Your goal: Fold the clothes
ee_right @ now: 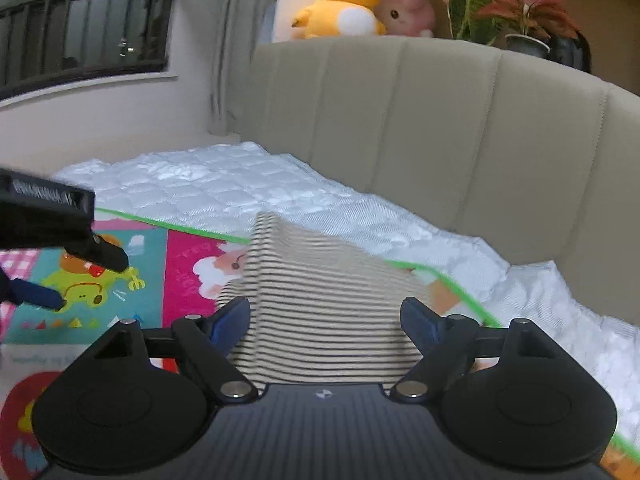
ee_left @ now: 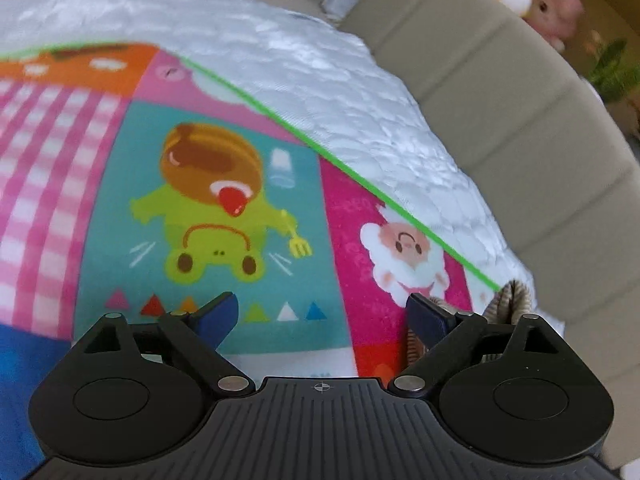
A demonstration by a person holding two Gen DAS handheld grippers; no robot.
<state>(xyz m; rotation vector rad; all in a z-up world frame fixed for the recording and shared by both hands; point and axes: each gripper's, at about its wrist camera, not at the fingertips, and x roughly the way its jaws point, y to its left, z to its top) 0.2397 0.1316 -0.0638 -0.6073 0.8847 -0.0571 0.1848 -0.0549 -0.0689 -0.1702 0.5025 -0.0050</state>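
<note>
The right claw (ee_right: 324, 320) stands with its jaws spread wide, and nothing is pinched between them. In the gap between its blue fingertips (ee_right: 226, 322) lies the striped garment (ee_right: 320, 300), cream with thin dark stripes, bunched into a low heap with one fold standing up at its far left side. Whether the fingertips touch the cloth cannot be told from this view.

The striped garment rests on the play mat (ee_right: 184, 276), a bright sheet of cartoon panels edged in green. To the left of the garment the mat shows a pink panel with a white sheep, and beyond that a teal panel with a green frog. The left claw (ee_right: 80, 280) hangs over that frog panel, well to the left of the garment, its jaws apart and empty.

In the left wrist view the left claw (ee_left: 320, 312) is likewise open above the play mat (ee_left: 208, 200), with the frog panel ahead of it and a pink checked panel further left. Only a small edge of the striped garment (ee_left: 508, 300) shows there, just beside the right-hand fingertip.

Beyond the garment, the mat lies on a white quilted bed (ee_right: 224, 184). Behind the bed rises a beige padded headboard (ee_right: 420, 128). On the ledge above the headboard sit a yellow plush duck (ee_right: 340, 4), a pink plush toy (ee_right: 408, 10) touching it, and a potted plant (ee_right: 520, 16) further right. A barred window (ee_right: 80, 32) is at the far left.
</note>
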